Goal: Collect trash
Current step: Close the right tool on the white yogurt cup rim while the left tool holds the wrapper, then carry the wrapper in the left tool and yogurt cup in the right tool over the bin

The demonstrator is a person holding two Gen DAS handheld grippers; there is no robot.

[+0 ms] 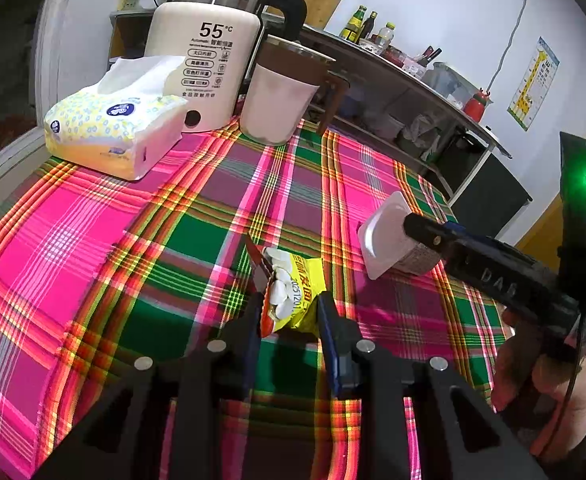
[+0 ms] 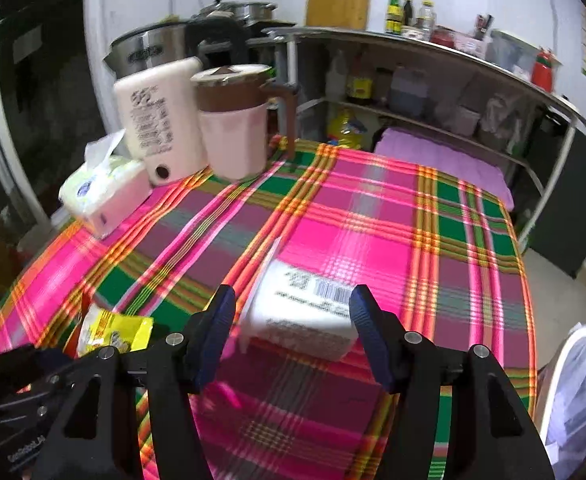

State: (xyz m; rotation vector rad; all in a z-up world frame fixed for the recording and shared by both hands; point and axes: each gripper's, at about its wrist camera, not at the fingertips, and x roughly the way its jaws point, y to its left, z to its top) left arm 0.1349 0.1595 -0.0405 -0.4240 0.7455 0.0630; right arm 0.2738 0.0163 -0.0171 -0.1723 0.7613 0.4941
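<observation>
Left wrist view: L gripper (image 1: 290, 304) pinches the yellow snack wrapper (image 1: 293, 292) just above the plaid tablecloth (image 1: 93, 240), lifted for binning. R gripper (image 2: 291, 316) is spread wide w/ the white tub (image 2: 305, 316) between its fingers, not yet clamped. White bin (image 2: 573, 392) sits at table's right edge, prob. the drop spot.

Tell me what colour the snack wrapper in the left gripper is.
The snack wrapper is mostly yellow with a red edge, seen best in the left wrist view.

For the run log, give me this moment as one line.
left tongs: shut on crumpled yellow snack wrapper | right tongs: open, straddling white plastic cup lying sideways | white bin: right of table
</observation>
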